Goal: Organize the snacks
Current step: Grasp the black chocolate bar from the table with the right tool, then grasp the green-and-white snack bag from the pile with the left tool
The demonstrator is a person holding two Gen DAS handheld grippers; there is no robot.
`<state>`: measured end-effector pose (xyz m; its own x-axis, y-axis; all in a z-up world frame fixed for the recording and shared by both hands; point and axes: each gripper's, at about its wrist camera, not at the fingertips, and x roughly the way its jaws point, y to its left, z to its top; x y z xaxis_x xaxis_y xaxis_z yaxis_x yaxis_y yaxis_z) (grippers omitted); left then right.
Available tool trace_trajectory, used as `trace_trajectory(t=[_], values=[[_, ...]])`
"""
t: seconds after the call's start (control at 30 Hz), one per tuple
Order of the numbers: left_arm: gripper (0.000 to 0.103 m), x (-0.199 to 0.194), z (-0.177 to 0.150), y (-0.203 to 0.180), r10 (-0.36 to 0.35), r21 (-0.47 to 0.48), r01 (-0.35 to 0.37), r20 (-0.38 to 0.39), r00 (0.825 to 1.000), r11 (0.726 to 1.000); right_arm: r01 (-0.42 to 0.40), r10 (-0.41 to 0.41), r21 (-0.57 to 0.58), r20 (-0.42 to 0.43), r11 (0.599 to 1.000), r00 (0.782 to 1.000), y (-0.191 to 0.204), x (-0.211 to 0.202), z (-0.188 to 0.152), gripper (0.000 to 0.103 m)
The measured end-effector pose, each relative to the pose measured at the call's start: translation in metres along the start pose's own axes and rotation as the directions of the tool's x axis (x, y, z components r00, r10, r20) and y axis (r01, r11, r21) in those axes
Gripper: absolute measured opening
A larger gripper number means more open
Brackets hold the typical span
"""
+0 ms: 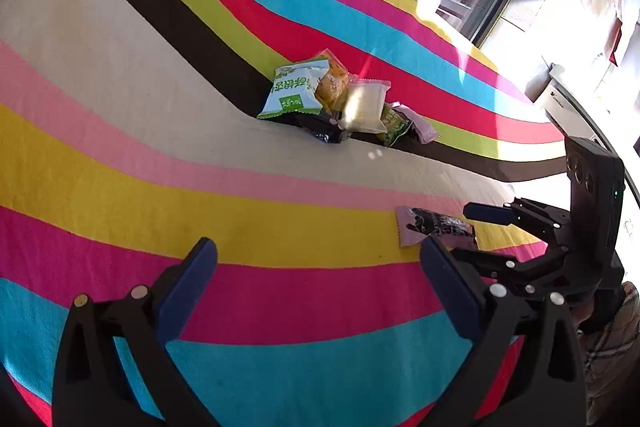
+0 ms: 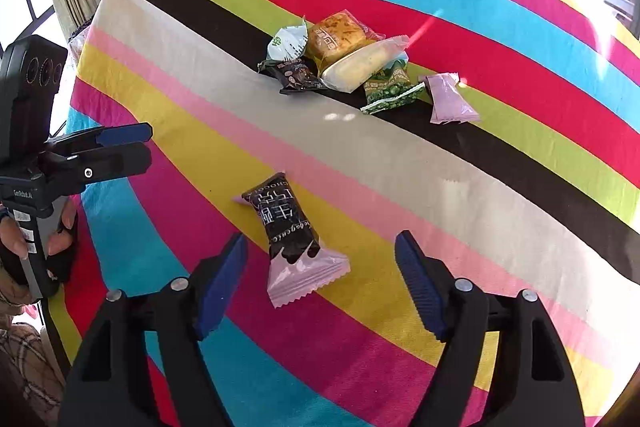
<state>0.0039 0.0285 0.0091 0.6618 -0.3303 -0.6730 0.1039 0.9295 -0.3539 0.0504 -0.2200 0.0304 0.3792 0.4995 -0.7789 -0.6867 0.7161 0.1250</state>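
The left gripper [image 1: 318, 277], black-framed with blue ribbed pads, hangs with its jaws spread wide and nothing between them, over the magenta and cyan bands of the broad-striped multicoloured tablecloth [image 1: 120, 75]. Seen from the right wrist camera it sits at the far left edge of the table, held by the person's hand [image 2: 24, 239].

Further along, on the yellow stripe, lies the single black-and-lilac chocolate snack packet [image 2: 294, 235], flat on the cloth with its crimped lilac end toward the right gripper [image 2: 322, 277]. That gripper's jaws stand wide apart too, one blue pad on each side of the packet's near end without touching it. In the left wrist view the same packet [image 1: 436, 225] lies just beside the right gripper's fingers.

Well apart from it, on the black stripe toward the middle of the table, is the cluster of other snacks: a green-and-white foil packet [image 2: 290, 45] on the left, a small dark brown packet [image 2: 296, 77] just in front of it, a golden pastry in a clear wrapper [image 2: 340, 39], a pale cream bar in a clear wrapper [image 2: 366, 65] leaning across it, a dark green printed packet [image 2: 390, 89], and at the right a plain lilac sachet [image 2: 450, 99] slightly apart from the rest
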Motion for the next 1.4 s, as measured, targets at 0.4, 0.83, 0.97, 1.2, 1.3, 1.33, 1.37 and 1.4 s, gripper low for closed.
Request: trace_trajectory(t=[0.4, 0.83, 0.97, 1.2, 1.3, 1.33, 1.37, 1.4], values=[[0.101, 0.001, 0.000, 0.003, 0.002, -0.013, -0.002, -0.002, 1.000, 1.000, 0.113, -0.112, -0.034, 0.034, 0.993, 0.993, 0.039, 0.003, -0.017, 0.020], [0.101, 0.009, 0.010, 0.002, 0.007, -0.017, -0.008, -0.070, 0.998, 1.000, 0.191, -0.223, 0.329, 0.063, 0.925, 0.973, -0.005, -0.032, -0.067, 0.020], [0.101, 0.022, 0.036, -0.016, 0.049, 0.077, -0.043, -0.074, 0.996, 0.996, 0.196, -0.227, 0.336, 0.056, 0.921, 0.972, -0.006, -0.031, -0.068, 0.020], [0.101, 0.078, 0.116, -0.021, 0.165, 0.091, -0.162, -0.026, 0.986, 0.983, 0.227, -0.252, 0.313, 0.041, 0.922, 0.967, 0.000, -0.026, -0.066, 0.020], [0.076, 0.108, 0.130, -0.010, 0.223, 0.084, -0.216, -0.081, 0.971, 0.973, 0.227, -0.252, 0.315, 0.040, 0.922, 0.967, -0.001, -0.025, -0.066, 0.020], [0.063, 0.118, 0.130, -0.006, 0.217, 0.080, -0.209, -0.111, 0.970, 0.975, 0.227, -0.251, 0.315, 0.040, 0.922, 0.967, -0.001, -0.025, -0.066, 0.020], [0.052, 0.122, 0.128, -0.001, 0.217, 0.071, -0.210, -0.122, 0.968, 0.975, 0.226, -0.251, 0.315, 0.040, 0.922, 0.967, -0.001, -0.025, -0.066, 0.020], [0.043, 0.119, 0.126, 0.000, 0.244, 0.085, -0.236, -0.102, 0.964, 0.968, 0.223, -0.248, 0.317, 0.040, 0.922, 0.968, -0.002, -0.025, -0.066, 0.020]])
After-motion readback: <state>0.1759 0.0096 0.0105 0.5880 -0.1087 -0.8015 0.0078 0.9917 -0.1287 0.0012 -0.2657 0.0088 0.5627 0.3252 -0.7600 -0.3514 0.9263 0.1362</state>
